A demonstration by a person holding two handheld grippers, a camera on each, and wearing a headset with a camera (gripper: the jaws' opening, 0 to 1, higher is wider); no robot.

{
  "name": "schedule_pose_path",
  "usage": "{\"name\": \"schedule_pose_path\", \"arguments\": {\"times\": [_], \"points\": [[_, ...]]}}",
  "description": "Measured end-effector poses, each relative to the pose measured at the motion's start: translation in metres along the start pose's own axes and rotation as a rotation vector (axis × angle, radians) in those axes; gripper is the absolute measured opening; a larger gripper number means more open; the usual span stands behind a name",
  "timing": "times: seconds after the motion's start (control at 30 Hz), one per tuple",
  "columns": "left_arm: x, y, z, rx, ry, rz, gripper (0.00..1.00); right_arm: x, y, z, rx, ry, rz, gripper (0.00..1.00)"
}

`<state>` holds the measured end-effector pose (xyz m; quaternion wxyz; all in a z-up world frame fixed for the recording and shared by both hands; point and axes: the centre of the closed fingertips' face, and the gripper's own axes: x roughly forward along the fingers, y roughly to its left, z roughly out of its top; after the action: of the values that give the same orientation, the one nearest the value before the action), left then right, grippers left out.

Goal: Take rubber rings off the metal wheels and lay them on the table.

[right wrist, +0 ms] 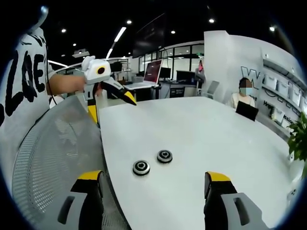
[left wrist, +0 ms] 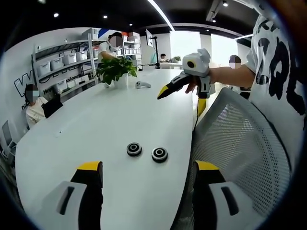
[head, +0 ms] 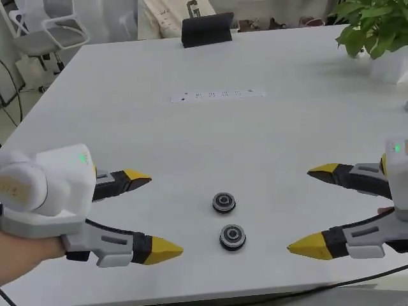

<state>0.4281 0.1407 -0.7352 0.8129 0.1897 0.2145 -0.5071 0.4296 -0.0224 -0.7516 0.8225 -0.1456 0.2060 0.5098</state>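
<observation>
Gaping left gripper (head: 166, 215), right gripper (head: 298, 210) flank probably-ringed wheels (head: 223, 203) by table edge (head: 210, 287).

Metal wheels (head: 224, 203): two. Grippers: two, left gripper (head: 166, 215), right gripper (head: 298, 210). Plant (head: 373, 25): one. Table (head: 191, 140): one.

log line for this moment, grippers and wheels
left gripper: open, empty | right gripper: open, empty | far wheel: on table, ring on | near wheel: on table, ring on

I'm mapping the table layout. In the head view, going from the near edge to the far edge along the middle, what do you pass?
nearer metal wheel → farther metal wheel → socket strip set in the tabletop → dark stand at the far edge
</observation>
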Motion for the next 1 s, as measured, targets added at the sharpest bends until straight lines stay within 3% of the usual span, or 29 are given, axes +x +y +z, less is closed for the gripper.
{"name": "schedule_pose_path", "arguments": {"times": [0.8, 1.0], "points": [[0.024, 0.003, 0.009, 0.025, 0.005, -0.061, 0.69, 0.016, -0.003, 0.0, -0.017, 0.008, 0.038, 0.78], [0.031, 0.001, 0.017, 0.031, -0.007, -0.085, 0.68, 0.021, -0.005, 0.001, -0.035, 0.013, 0.052, 0.75]]}}
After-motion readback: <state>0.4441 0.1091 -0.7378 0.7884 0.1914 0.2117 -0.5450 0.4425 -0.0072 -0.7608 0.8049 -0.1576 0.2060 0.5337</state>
